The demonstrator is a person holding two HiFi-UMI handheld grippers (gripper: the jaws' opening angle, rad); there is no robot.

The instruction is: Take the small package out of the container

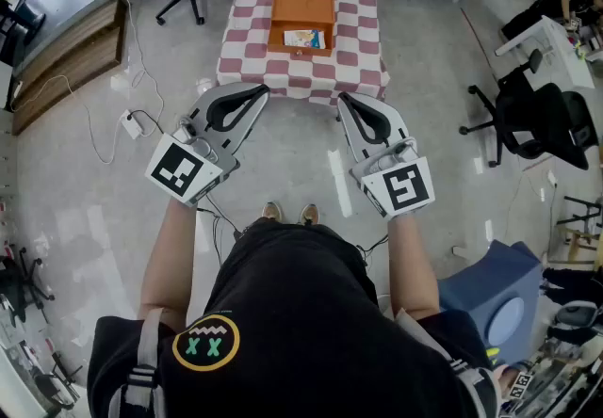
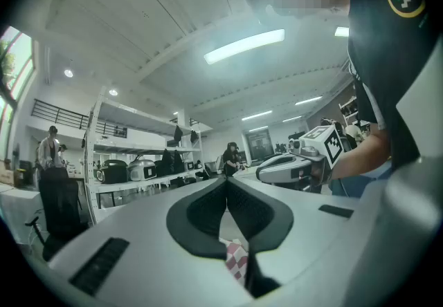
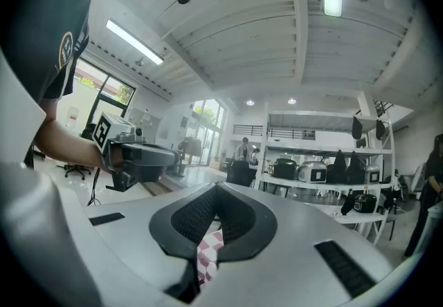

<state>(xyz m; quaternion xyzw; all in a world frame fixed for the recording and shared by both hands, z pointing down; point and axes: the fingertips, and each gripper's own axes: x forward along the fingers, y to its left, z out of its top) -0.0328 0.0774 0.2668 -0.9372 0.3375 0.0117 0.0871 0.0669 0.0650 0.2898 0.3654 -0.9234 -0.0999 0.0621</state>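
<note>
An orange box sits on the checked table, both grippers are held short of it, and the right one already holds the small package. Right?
No. The head view shows the small package lying inside the orange box on the checked table; the right gripper is shut and empty. It and the left gripper are held short of the table.

Head view: high, looks steeply down over person's black shirt; red-and-white checkered tablecloth well ahead. Gripper views: low, level, along own jaws. Left one catches right gripper, right one left gripper. All share tablecloth.
</note>
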